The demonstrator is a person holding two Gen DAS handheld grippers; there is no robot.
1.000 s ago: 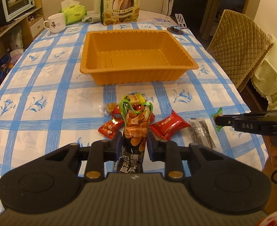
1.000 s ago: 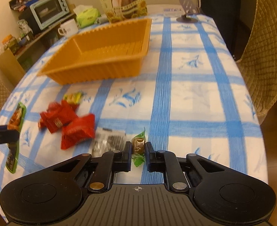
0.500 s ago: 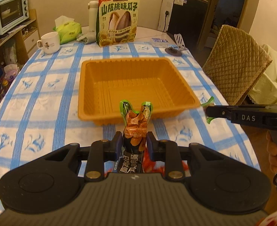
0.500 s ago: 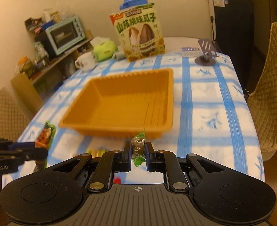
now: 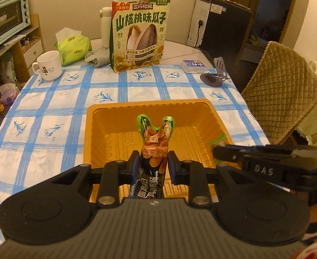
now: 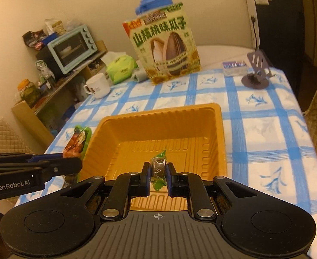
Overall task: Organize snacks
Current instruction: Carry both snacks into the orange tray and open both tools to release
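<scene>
My left gripper (image 5: 153, 158) is shut on a long green-edged sausage snack pack (image 5: 155, 138) that stands up between its fingers, over the near part of the orange tray (image 5: 95, 127). My right gripper (image 6: 157, 168) is shut on a small green-wrapped candy (image 6: 158, 166) above the same orange tray (image 6: 217, 129). In the left wrist view the right gripper (image 5: 217, 151) reaches in from the right over the tray's right rim. In the right wrist view the left gripper (image 6: 77, 164) comes in from the left with the sausage pack (image 6: 77, 140) at the tray's left rim. The tray floor that shows holds nothing.
A tall sunflower-seed bag (image 5: 139, 36) stands beyond the tray, with a white mug (image 5: 49, 64), green tissue pack (image 5: 73, 48) and thermos (image 5: 105, 27) at the back left. A phone stand (image 5: 215, 74) sits back right. A quilted chair (image 5: 283, 99) flanks the table's right edge.
Both grippers have risen and moved forward from the loose snacks near the table's front edge to above the orange tray, each carrying its snack. The loose snacks have left both views.
</scene>
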